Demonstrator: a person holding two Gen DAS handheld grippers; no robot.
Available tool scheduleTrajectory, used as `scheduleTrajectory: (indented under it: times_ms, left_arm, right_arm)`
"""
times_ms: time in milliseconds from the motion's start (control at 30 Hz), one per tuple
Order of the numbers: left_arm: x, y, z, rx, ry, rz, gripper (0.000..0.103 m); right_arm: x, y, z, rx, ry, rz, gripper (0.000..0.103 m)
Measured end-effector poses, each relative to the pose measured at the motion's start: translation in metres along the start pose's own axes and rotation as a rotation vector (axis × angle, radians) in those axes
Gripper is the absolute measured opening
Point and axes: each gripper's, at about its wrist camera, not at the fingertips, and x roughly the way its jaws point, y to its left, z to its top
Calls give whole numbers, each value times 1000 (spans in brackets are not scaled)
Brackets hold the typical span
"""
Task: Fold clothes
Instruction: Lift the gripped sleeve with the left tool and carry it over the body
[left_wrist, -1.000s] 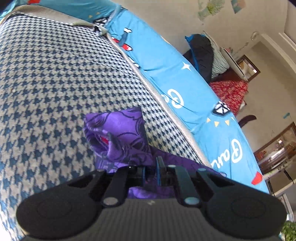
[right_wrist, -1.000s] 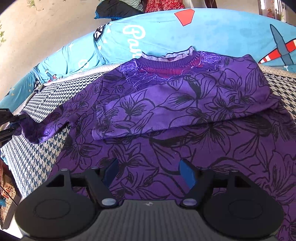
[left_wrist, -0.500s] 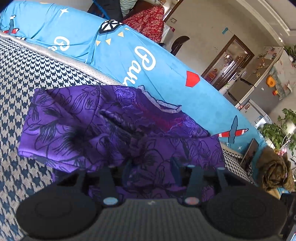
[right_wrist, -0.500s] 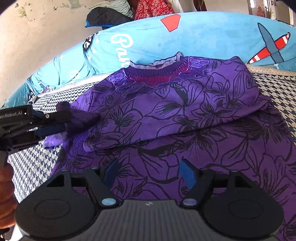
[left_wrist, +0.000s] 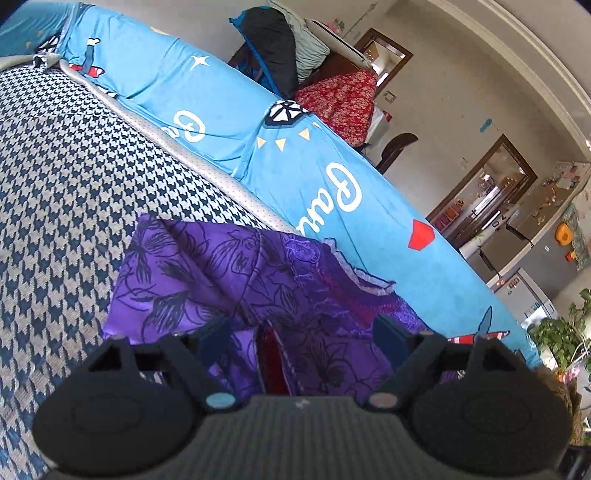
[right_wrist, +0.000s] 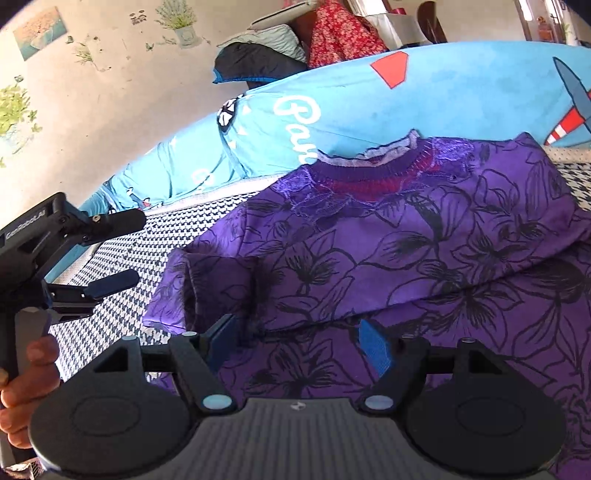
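Across the houndstooth bed cover (right_wrist: 122, 258) the purple top (right_wrist: 424, 258) lies with its collar at the far edge, against the blue cushion (right_wrist: 351, 99). Our left tool (right_wrist: 122, 251) has just been opening, nothing between its pads, beside the folded-in sleeve (right_wrist: 207, 288). Our right tool (right_wrist: 295, 343) hovers wide and empty over the body, nearer the hem, so we judge it better placed for that fold.

we see our left tongs (right_wrist: 110, 251) as matte black, with dark blue pads, small silver screws and white lettering on the body, and our right tongs (right_wrist: 299, 341) black with blue pads.
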Motion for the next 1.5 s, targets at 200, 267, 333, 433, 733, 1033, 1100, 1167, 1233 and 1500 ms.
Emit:
scheduleTrajectory:
  times_ms: [200,267,333,433,733,1033,1100,1167,1233,1500]
  left_arm:
    - [-3,14,7,-44,-15,36,86]
    - [-2,17,9,-49,-16,45,86]
    - [-2,20,11,-60,-16,57,86]
    - [0,24,13,-81,-16,68,86]
    - [1,27,18,-124,-18,72,87]
    - [1,30,21,-144,-25,95,89]
    - [2,32,21,-148,-23,105,89]
    - [3,33,21,-153,-23,111,89]
    - [3,34,21,-158,-23,115,89]
    - [3,38,23,-179,-31,135,90]
  right_arm:
    - [15,43,-6,-212,-66,67,72]
    - [24,53,-11,-274,-63,65,72]
    - [34,61,-16,-320,-49,50,72]
    - [44,67,-20,-365,-41,48,72]
    - [64,98,-50,-653,-70,22,72]
    - [85,104,-56,-762,-131,-100,56]
    - [88,102,-53,-749,-128,-85,49]
    - [91,101,-50,-732,-130,-79,31]
    - [91,97,-46,-698,-123,-70,12]
    - [64,73,-6,-464,-199,-86,8]
